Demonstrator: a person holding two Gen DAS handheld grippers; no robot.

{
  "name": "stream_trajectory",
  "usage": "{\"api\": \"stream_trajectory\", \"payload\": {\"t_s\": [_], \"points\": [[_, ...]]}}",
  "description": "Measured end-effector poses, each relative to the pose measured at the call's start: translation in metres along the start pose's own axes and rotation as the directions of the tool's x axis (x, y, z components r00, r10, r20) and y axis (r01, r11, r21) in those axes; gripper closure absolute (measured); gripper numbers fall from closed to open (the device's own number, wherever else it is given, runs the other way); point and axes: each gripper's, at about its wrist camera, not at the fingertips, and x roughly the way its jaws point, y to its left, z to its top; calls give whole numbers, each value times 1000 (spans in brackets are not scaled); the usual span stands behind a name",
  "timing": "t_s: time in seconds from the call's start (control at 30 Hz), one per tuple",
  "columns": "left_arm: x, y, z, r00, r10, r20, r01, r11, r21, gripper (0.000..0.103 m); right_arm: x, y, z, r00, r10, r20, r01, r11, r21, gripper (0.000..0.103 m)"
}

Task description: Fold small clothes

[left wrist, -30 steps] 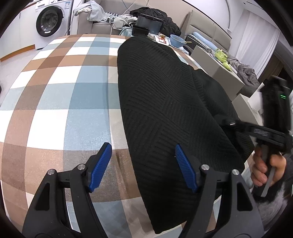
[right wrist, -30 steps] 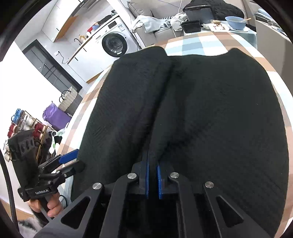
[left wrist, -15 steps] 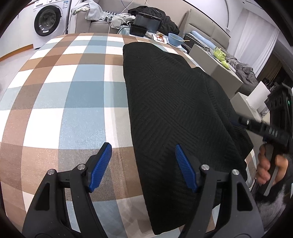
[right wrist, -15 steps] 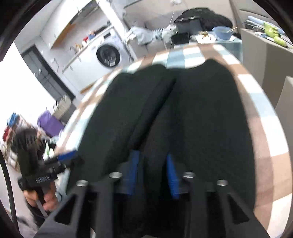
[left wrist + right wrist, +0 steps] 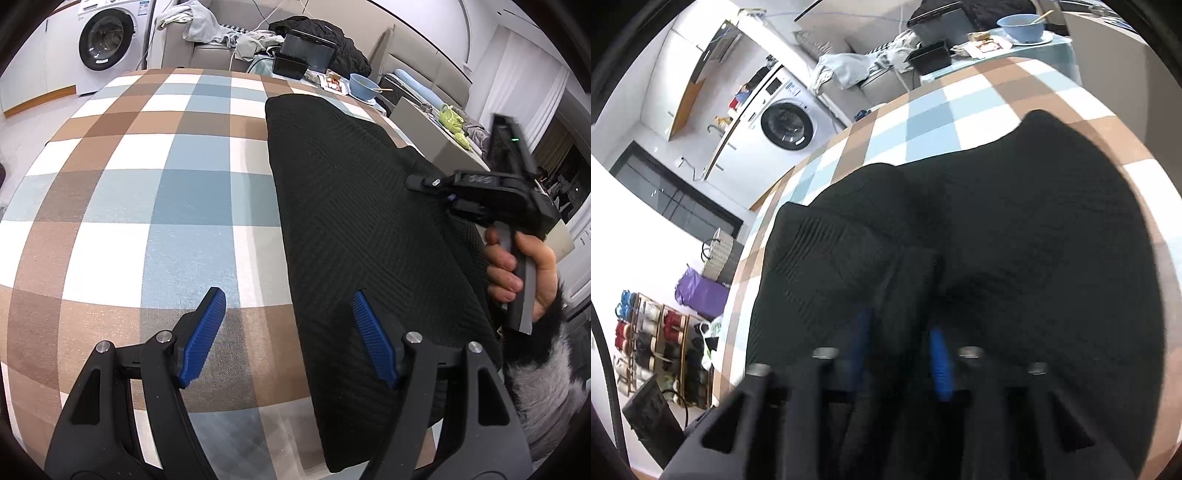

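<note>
A black ribbed knit garment (image 5: 354,229) lies lengthwise on the right half of the checked tabletop (image 5: 155,192), one side already turned over onto the middle so a thick fold runs near to far. The left tongs (image 5: 288,336) hang spread wide and empty above the garment's near left edge, one blue pad over the cloth, the other over bare tabletop. The right tongs (image 5: 899,350) hover low over the fold with their pads apart and nothing pinched between them; motion blur softens them. The lengthwise fold looks laid down, so the step in hand seems to be letting go and resetting. Next would likely come a grip on the near hem with both tongs, to carry it toward the far end. The right tongs' body carries pale lettering, too smeared to read; the washing machine's (image 5: 107,40) label is likewise illegible.
</note>
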Motion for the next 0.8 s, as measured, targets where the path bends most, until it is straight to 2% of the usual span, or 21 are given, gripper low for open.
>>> {"api": "stream_trajectory", "payload": {"t_s": [0.03, 0.1, 0.13, 0.2, 0.23, 0.27, 0.3, 0.37, 0.43, 0.47, 0.57, 0.67, 0.73, 0.8], "points": [[0, 0, 0, 1000, 0, 1, 0, 1000, -3, 34, -2, 3, 4, 1000, 19, 22, -19, 1000, -17, 93], [0, 1, 0, 1000, -9, 0, 9, 1000, -9, 34, -29, 16, 6, 991, 71, 117, -62, 995, -82, 94], [1, 1, -1, 1000, -13, -6, 13, 1000, -14, 34, -37, 18, 7, 987, 74, 144, -60, 994, -96, 94], [4, -1, -1, 1000, -17, -15, 17, 1000, -14, 34, -50, 19, 11, 983, 34, 182, -14, 994, -112, 94], [6, -3, -2, 1000, -18, -18, 18, 1000, -9, 34, -48, 15, 14, 983, -22, 180, 41, 994, -102, 92], [6, -5, -2, 1000, -13, -19, 13, 1000, 0, 34, -42, 9, 18, 983, -76, 165, 92, 992, -88, 91], [6, -7, -3, 1000, -10, -18, 10, 1000, 5, 34, -34, 3, 20, 985, -110, 134, 120, 990, -72, 84], [5, -9, -4, 1000, -10, -14, 10, 1000, 7, 34, -20, -17, 19, 988, -150, 42, 150, 989, 2, 79], [7, -11, -4, 1000, -19, -18, 19, 1000, 8, 34, -23, -29, 7, 997, -82, 4, 82, 994, 67, 71], [9, -13, -4, 1000, -21, -22, 21, 1000, 13, 34, -26, -32, -1, 999, -52, -7, 52, 996, 73, 71], [17, -19, -5, 999, -19, -42, 20, 999, 33, 34, -49, -29, -35, 1000, -5, -9, 6, 999, 38, 65], [20, -24, -5, 999, -26, -45, 28, 999, 43, 34, -69, -23, -79, 998, 46, -46, -45, 999, 9, 63], [20, -26, -4, 999, -26, -43, 28, 998, 51, 34, -78, -16, -103, 995, 59, -76, -61, 998, -20, 63], [21, -27, -3, 999, -22, -43, 25, 998, 52, 34, -89, -11, -120, 996, 53, -71, -58, 996, -61, 63]]}}
